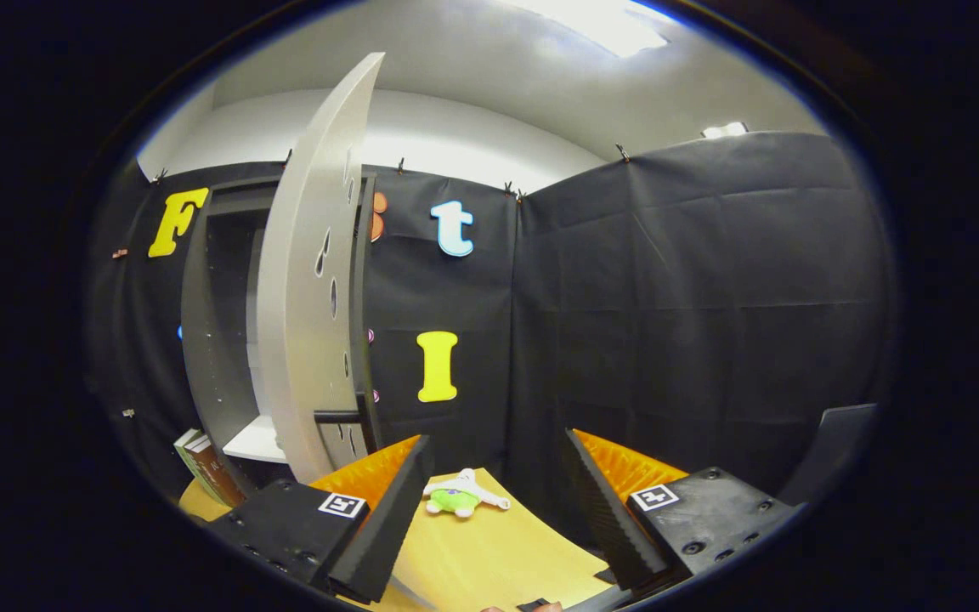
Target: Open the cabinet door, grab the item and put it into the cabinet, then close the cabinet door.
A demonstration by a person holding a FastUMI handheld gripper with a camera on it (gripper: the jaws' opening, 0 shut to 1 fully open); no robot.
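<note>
A small plush toy [461,495] lies flat on the light wooden tabletop [489,561]. It has a white upper body with arms stretched out to either side and a bright green lower part; it may be a stuffed figure of some kind, though it is too small here to make out any more. The toy is just ahead of the gripper [498,446], between the lines of its two fingers and nearer the left one, and it touches neither.

The gripper's fingers are spread wide, with nothing between them and nothing touching them. Each finger carries a ridged inner face, and each mount bears a square black-and-white marker tag [342,505]; the tags hold a pattern, not readable words.

To the left of the toy, beyond the left finger, stands the cabinet [216,340], tall, dark grey inside, with a pale shelf [256,442] low down. Its door [311,289] is swung open towards the camera, pale grey with several drop-shaped cut-outs and a dark bar handle [338,416] near its lower edge. A few books [205,466] lean at the cabinet's foot, left of the toy; their spines cannot be read. Black cloth walls [693,297] rise behind the toy.
</note>
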